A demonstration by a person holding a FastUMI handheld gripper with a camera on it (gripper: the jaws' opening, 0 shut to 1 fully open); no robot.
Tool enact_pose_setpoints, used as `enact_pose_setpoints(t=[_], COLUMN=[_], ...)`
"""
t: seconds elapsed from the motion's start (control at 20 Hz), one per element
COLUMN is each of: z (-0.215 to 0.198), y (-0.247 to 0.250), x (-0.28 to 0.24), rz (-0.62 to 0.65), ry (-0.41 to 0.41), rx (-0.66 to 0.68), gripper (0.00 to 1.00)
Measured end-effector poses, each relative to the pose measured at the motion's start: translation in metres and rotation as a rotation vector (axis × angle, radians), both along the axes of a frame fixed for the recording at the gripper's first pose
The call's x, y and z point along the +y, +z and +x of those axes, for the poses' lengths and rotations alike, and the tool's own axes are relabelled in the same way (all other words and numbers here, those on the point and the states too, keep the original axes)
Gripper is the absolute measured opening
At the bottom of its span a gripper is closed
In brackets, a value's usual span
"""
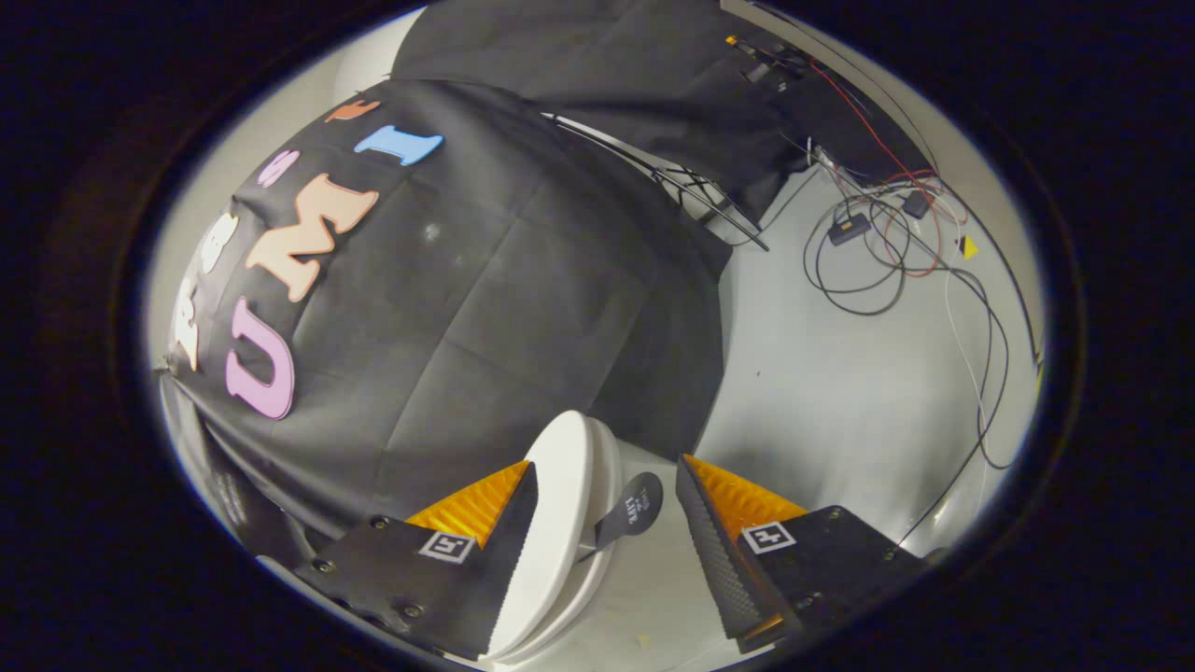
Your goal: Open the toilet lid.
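gripper [607, 551] fingers are standing spread wide, gripping nothing | toilet lid [558, 523] is lying between them, its edge against the left finger, the right finger apart | lid is looking stiff, smooth, slippery plastic, likely light | small dark tab [631, 509] on its rim is offering the best hold

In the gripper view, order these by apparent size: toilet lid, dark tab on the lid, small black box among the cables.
1. toilet lid, between the open gripper fingers
2. dark tab
3. small black box, but it lies much farther away, so its true size is unsure.
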State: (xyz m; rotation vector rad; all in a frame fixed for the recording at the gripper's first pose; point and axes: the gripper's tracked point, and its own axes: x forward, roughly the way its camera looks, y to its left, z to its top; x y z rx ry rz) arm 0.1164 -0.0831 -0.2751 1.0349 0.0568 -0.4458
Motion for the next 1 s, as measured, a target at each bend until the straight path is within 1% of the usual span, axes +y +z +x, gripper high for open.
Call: enact_pose_setpoints(t=[0.1,0.25,0.3,0.35,0.45,0.6,0.65,0.7,0.75,1.0], z=[0.006,0.01,0.012,0.013,0.014,0.018,0.019,0.009,0.013,0.016], y=[-0.011,-0.011,-0.01,-0.01,-0.013,-0.018,-0.023,-0.023,-0.025,-0.019], x=[0.001,-0.002,-0.003,-0.003,-0.004,0.0,0.002,0.001,0.0,0.003], rz=[0.031,0.092,0.108,0.116,0.112,0.115,0.119,0.121,0.132,0.137], ry=[0.011,-0.003,-0.01,-0.013,-0.009,0.024,0.026,0.036,0.039,0.102], rx=[0.017,-0.006,-0.017,-0.023,-0.01,0.018,0.032,0.046,0.039,0.028], gripper=[0.88,0.88,0.82,0.8,0.61,0.36,0.36,0.23,0.1,0.1])
